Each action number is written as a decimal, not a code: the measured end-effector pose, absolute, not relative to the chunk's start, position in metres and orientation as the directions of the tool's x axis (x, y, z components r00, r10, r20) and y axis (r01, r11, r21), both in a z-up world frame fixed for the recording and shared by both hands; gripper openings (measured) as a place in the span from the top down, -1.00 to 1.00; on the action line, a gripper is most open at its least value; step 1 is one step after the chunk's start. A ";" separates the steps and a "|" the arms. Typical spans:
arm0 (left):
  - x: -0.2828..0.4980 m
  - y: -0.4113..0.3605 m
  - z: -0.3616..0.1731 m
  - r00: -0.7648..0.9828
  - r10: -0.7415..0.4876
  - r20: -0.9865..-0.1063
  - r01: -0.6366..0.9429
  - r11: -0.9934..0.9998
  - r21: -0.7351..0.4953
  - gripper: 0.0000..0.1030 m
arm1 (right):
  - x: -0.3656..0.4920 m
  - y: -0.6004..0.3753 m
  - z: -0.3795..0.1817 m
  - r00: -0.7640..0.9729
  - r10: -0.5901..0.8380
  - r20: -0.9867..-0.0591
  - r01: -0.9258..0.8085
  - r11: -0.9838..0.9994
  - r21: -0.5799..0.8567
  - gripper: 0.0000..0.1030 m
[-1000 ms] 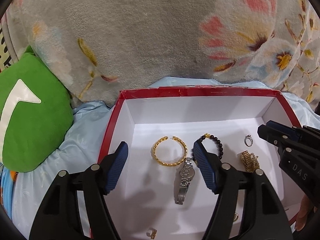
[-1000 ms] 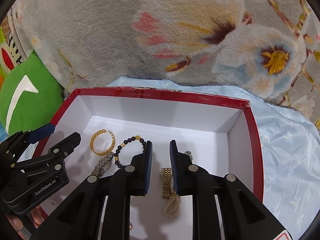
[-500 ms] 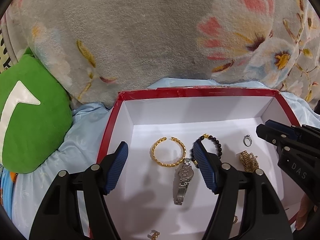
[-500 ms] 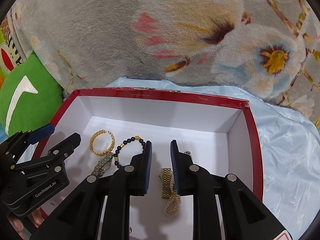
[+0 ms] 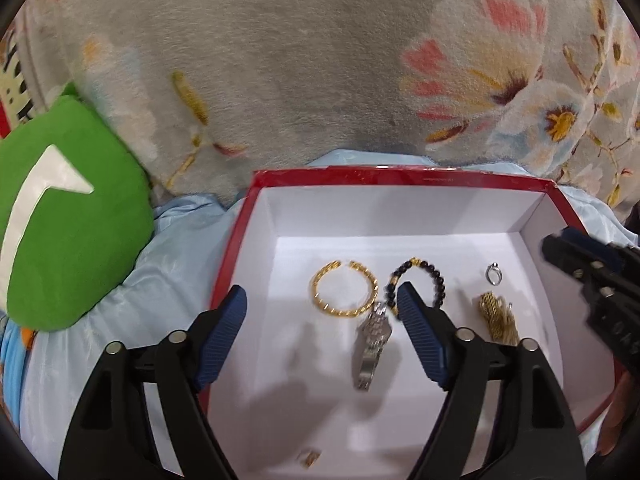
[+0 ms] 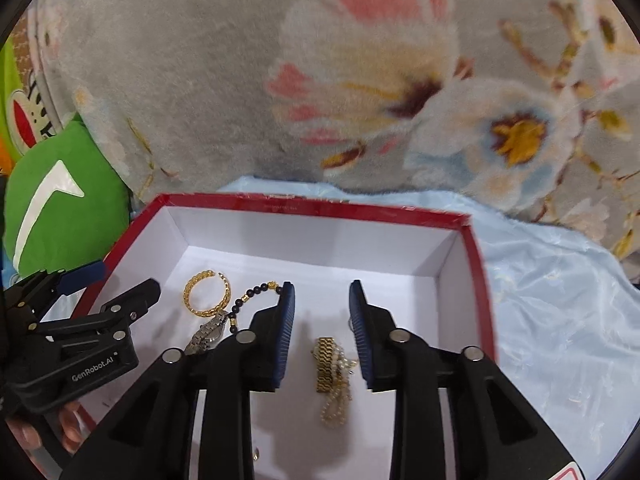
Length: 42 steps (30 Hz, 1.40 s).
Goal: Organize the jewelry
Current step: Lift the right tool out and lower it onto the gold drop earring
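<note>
A red box with a white inside (image 5: pixel 400 178) (image 6: pixel 304 204) holds jewelry. In the left wrist view lie a gold bangle (image 5: pixel 345 292), a black bead bracelet (image 5: pixel 420 276), a silver watch (image 5: pixel 372 344), a silver ring (image 5: pixel 494 273), a gold chain heap (image 5: pixel 498 317) and a small gold piece (image 5: pixel 309 456). My left gripper (image 5: pixel 322 328) is open and empty above the box's left part. My right gripper (image 6: pixel 322 328) is open and empty above the gold chain and pearl strand (image 6: pixel 333 376). The bangle (image 6: pixel 207 294), beads (image 6: pixel 250 298) and watch (image 6: pixel 206 336) lie to its left.
The box rests on light blue satin cloth (image 6: pixel 560 304). A grey floral plush blanket (image 5: pixel 300 60) rises behind it. A green cushion (image 5: pixel 60 220) sits at the left. The left gripper also shows in the right wrist view (image 6: pixel 108 292), over the box's left wall.
My right gripper's jaws have opened from nearly closed to wide apart. Both views have shifted slightly; the jewelry has not moved.
</note>
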State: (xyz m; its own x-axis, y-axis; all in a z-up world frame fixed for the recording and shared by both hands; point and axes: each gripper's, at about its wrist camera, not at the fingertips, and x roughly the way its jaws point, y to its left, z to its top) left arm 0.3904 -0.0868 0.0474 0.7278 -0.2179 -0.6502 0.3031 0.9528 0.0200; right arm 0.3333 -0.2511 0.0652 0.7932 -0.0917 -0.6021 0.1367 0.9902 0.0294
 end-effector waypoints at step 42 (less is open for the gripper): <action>0.104 -0.081 -0.036 0.540 -0.286 -0.792 0.478 0.879 0.009 -0.69 | 0.083 -0.210 -0.051 0.632 -0.051 -0.773 0.175 0.981 0.079 0.76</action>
State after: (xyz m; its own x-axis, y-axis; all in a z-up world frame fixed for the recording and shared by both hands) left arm 0.1042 -0.0808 -0.0356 0.5398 -0.2858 -0.7918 0.4776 0.8785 0.0085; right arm 0.0826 -0.2104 -0.0508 0.6323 -0.0506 -0.7731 0.1754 0.9813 0.0792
